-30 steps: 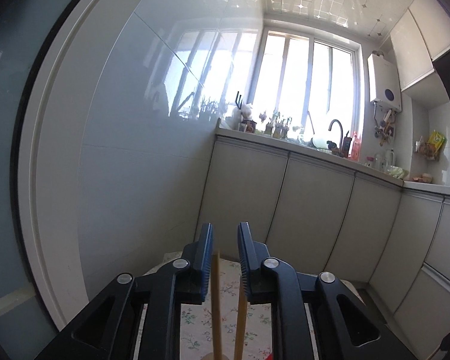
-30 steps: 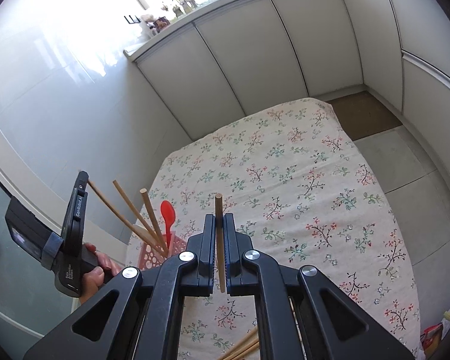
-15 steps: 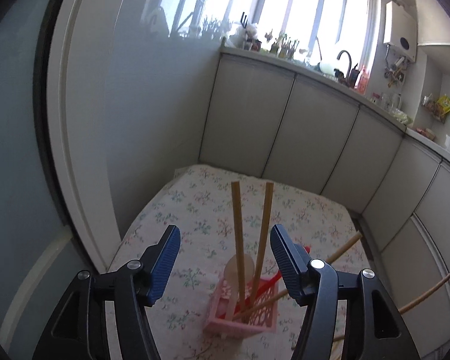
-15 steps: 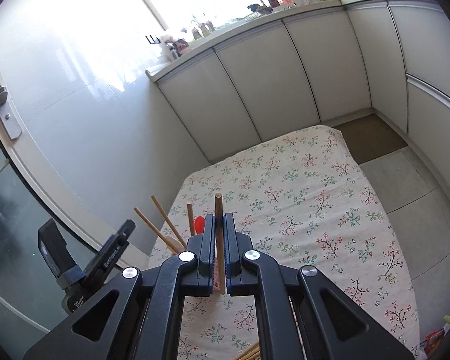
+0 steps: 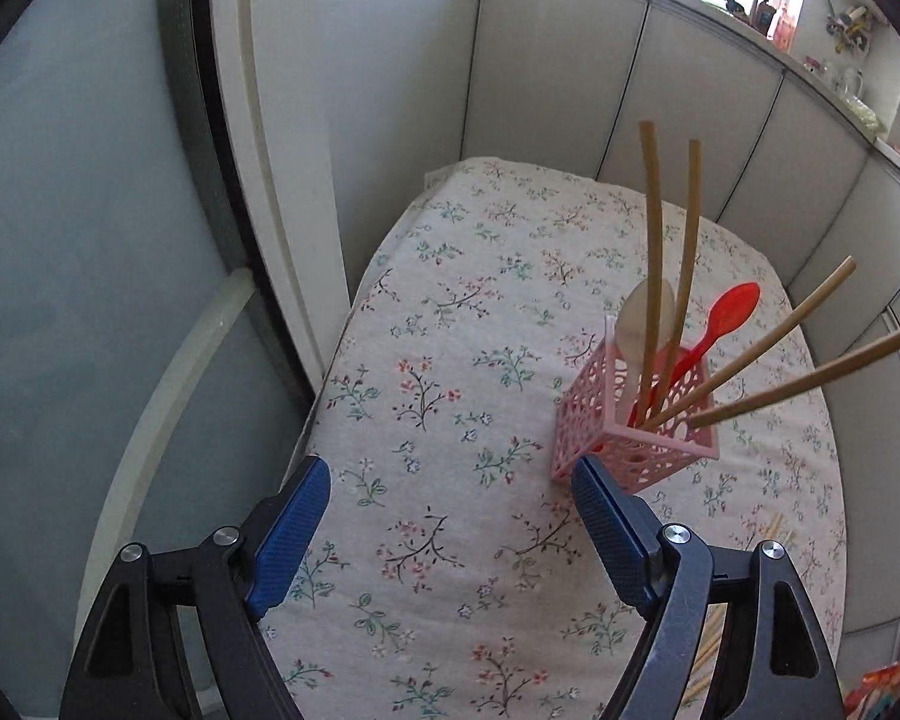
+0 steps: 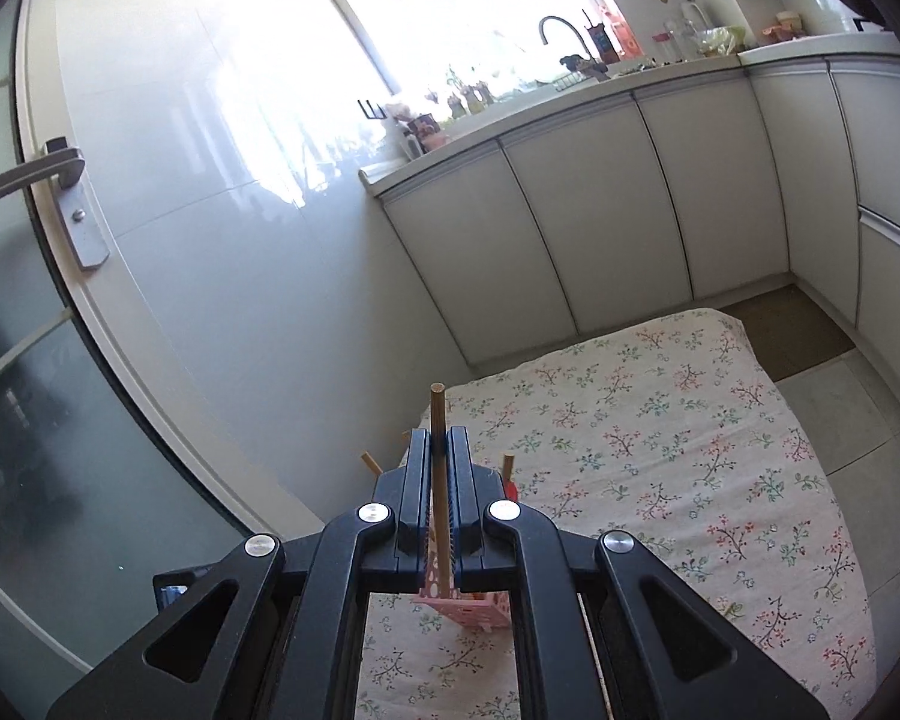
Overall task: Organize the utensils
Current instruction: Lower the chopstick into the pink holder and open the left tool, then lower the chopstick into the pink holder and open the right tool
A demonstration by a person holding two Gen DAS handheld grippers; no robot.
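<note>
Left wrist view shows the left hand-held gripper [image 5: 450, 516] now wide open and empty, its two chopsticks [image 5: 654, 276] dropped into the pink basket [image 5: 594, 420] on the tabletop [image 5: 438, 312], while the right hand-held gripper [image 6: 440, 444] pinches another chopstick [image 6: 437, 414] above it, likely going in next.

A floral tablecloth [image 6: 660, 450] covers the table ahead of the tongs, white with small pink and green sprigs. Beyond its far edge runs a row of pale grey cabinet doors [image 6: 600, 228] under a white counter [image 6: 498, 120] crowded with bottles and small pots. A curved tap [image 6: 555, 30] stands at the sink there, and behind it a wide window [image 6: 450, 6] floods the room with bright daylight. Left of the tongs a glossy white wall panel [image 6: 210, 180] mirrors the window; further left is a frosted glass door [image 5: 78, 240] with a grey lever handle [image 6: 36, 177]. To the right, grey floor tiles [image 6: 858, 402] and a brown mat [image 6: 792, 330].
</note>
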